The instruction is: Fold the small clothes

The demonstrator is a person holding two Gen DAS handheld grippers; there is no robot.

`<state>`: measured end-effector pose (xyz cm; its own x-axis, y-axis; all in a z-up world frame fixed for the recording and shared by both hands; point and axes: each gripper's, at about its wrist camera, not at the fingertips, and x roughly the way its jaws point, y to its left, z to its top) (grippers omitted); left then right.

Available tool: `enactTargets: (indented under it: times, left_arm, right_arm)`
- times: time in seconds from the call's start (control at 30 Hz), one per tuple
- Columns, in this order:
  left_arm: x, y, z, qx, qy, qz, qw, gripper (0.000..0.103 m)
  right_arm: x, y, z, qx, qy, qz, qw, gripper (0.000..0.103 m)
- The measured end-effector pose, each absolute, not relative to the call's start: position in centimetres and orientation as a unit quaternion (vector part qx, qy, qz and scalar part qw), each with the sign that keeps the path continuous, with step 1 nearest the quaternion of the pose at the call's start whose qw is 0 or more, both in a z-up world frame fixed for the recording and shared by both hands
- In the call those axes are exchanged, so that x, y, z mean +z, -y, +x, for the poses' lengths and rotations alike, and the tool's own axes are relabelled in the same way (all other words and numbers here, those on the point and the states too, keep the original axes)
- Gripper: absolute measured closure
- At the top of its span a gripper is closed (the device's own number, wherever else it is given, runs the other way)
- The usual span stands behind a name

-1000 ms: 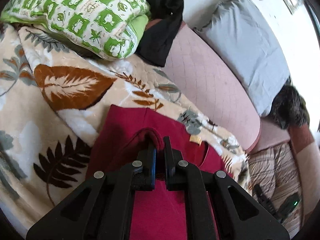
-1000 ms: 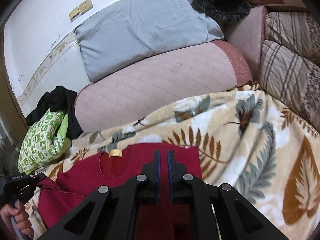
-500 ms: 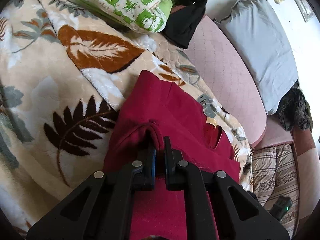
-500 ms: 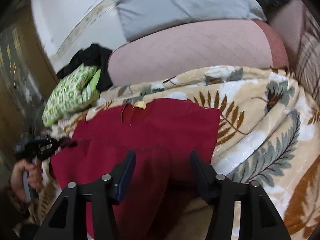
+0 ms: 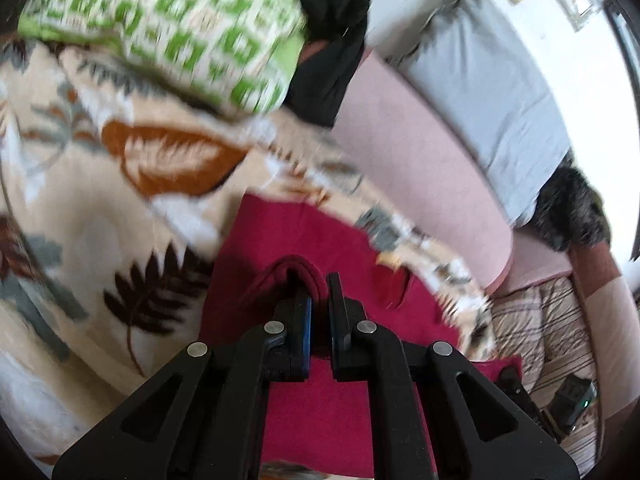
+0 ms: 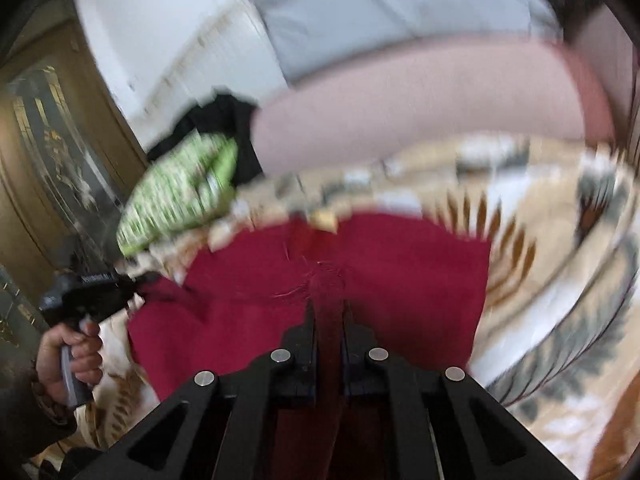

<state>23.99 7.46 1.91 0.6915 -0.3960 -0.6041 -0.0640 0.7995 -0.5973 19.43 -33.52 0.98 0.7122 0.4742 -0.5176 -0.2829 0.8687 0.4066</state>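
Note:
A dark red garment [image 5: 320,240] lies on a leaf-patterned blanket [image 5: 100,240] on a sofa. My left gripper [image 5: 319,300] is shut on a raised fold of the red garment at its left edge. In the right wrist view the garment [image 6: 400,272] spreads out with a yellow neck label [image 6: 326,220] at its far edge. My right gripper [image 6: 328,312] is shut on a pinch of the red cloth near its middle. The left gripper [image 6: 136,284] also shows there at the left, held by a hand, gripping the garment's left edge.
A green and white cushion [image 5: 180,28] and a black cloth [image 5: 332,40] lie at the blanket's far end. A pink sofa back [image 5: 420,160] and a grey pillow [image 5: 480,80] lie behind. A striped cushion [image 5: 540,320] is at the right.
My right gripper was open half a second ago and has shut on the red cloth. The left gripper keeps its hold on the fold and has shifted slightly; both views are motion-blurred.

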Motion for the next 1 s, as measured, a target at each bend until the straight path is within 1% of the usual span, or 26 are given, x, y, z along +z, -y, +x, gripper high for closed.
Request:
enactTargets:
  times: [0.07, 0.13, 0.2, 0.5, 0.6, 0.63, 0.67, 0.77, 0.8, 0.83, 0.87, 0.93, 1.0]
  left_arm:
    - [3.7, -7.5, 24.4, -0.102, -0.364, -0.301, 0.875, 0.098]
    - [4.5, -7.0, 25.3, -0.104, -0.361, -0.290, 0.880, 0.098]
    - [4.1, -6.5, 26.8, -0.093, -0.372, -0.280, 0.880, 0.098]
    - [0.0, -5.5, 32.2, -0.068, -0.407, -0.256, 0.874, 0.097]
    - [-2.2, -5.4, 33.4, -0.074, -0.450, -0.233, 0.859, 0.097]
    - [-2.5, -5.6, 33.5, -0.075, -0.457, -0.233, 0.855, 0.097]
    - [-2.7, -6.0, 33.7, -0.074, -0.463, -0.236, 0.851, 0.093]
    - [-2.4, -7.1, 33.6, -0.082, -0.468, -0.262, 0.840, 0.089]
    - [-2.0, -7.4, 33.5, -0.085, -0.468, -0.266, 0.838, 0.085]
    - [-1.5, -7.5, 33.4, -0.087, -0.463, -0.267, 0.840, 0.075]
    - [-0.9, -7.7, 33.2, -0.087, -0.456, -0.266, 0.845, 0.053]
    - [1.0, -8.1, 32.7, -0.088, -0.424, -0.259, 0.863, 0.032]
    - [2.2, -8.3, 32.5, -0.093, -0.412, -0.253, 0.870, 0.031]
  right_arm:
    - [3.0, 33.6, 18.6, 0.190, -0.280, 0.137, 0.931, 0.096]
    - [4.6, 32.7, 18.5, 0.158, -0.243, 0.112, 0.951, 0.096]
    - [4.6, 32.1, 19.4, 0.125, -0.238, 0.098, 0.958, 0.096]
    - [2.7, 30.9, 24.6, 0.057, -0.249, 0.063, 0.965, 0.096]
    - [1.3, 30.8, 25.8, 0.044, -0.270, 0.055, 0.960, 0.096]
    - [1.3, 30.8, 25.8, 0.044, -0.270, 0.055, 0.960, 0.093]
    - [0.9, 31.2, 25.7, 0.040, -0.281, 0.063, 0.957, 0.092]
    - [1.4, 31.5, 25.1, 0.037, -0.273, 0.069, 0.959, 0.090]
    - [2.0, 31.8, 24.4, 0.029, -0.266, 0.073, 0.961, 0.090]
    - [2.4, 32.0, 24.0, 0.030, -0.261, 0.082, 0.961, 0.090]
    - [2.4, 32.0, 24.0, 0.030, -0.261, 0.082, 0.961, 0.089]
    - [3.1, 31.7, 22.9, 0.031, -0.260, 0.088, 0.961, 0.089]
    - [3.2, 31.6, 22.7, 0.033, -0.260, 0.091, 0.961, 0.089]
